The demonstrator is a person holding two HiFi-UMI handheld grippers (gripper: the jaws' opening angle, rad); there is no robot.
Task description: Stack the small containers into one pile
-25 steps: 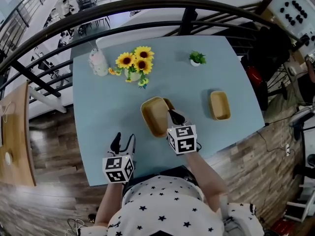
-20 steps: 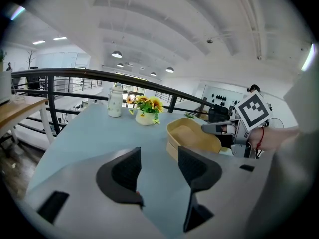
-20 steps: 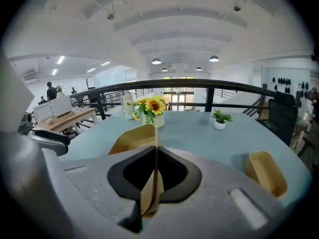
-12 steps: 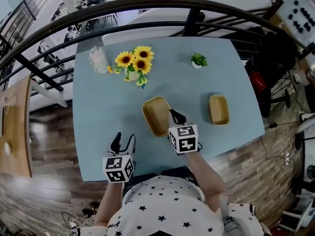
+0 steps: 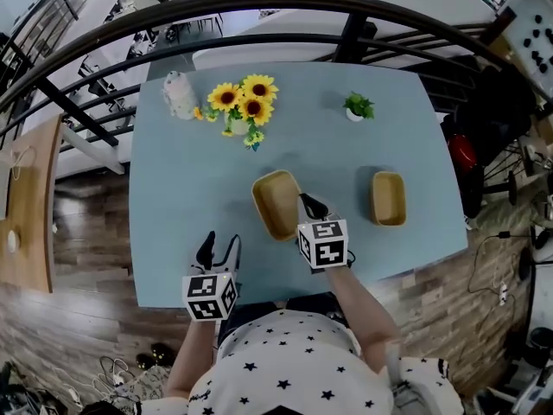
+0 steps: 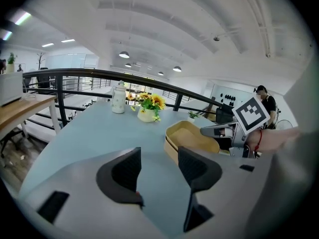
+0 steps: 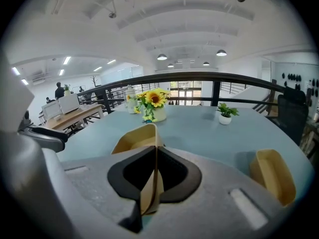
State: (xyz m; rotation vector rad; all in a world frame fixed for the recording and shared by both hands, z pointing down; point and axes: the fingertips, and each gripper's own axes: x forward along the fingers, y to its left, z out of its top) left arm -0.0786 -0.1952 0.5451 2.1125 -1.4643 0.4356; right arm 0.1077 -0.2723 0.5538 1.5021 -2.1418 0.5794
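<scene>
A tan oval container (image 5: 276,204) lies in the middle of the blue table (image 5: 190,188). In the left gripper view the tan container (image 6: 192,136) looks nested on a second one under it. My right gripper (image 5: 309,206) is shut on its near right rim, and the thin wall stands pinched between the pads in the right gripper view (image 7: 155,176). A separate tan container (image 5: 388,198) sits alone to the right, also in the right gripper view (image 7: 273,176). My left gripper (image 5: 219,249) stands open and empty near the front edge, left of the pile (image 6: 158,171).
At the back of the table stand a sunflower vase (image 5: 244,111), a white jug (image 5: 179,95) and a small potted plant (image 5: 357,107). A black railing (image 5: 346,33) runs behind the table. The table's front edge is close to my body.
The head view has shifted slightly. The held container now covers the darker rim that showed behind it one second ago. Both grippers have stayed almost in place.
</scene>
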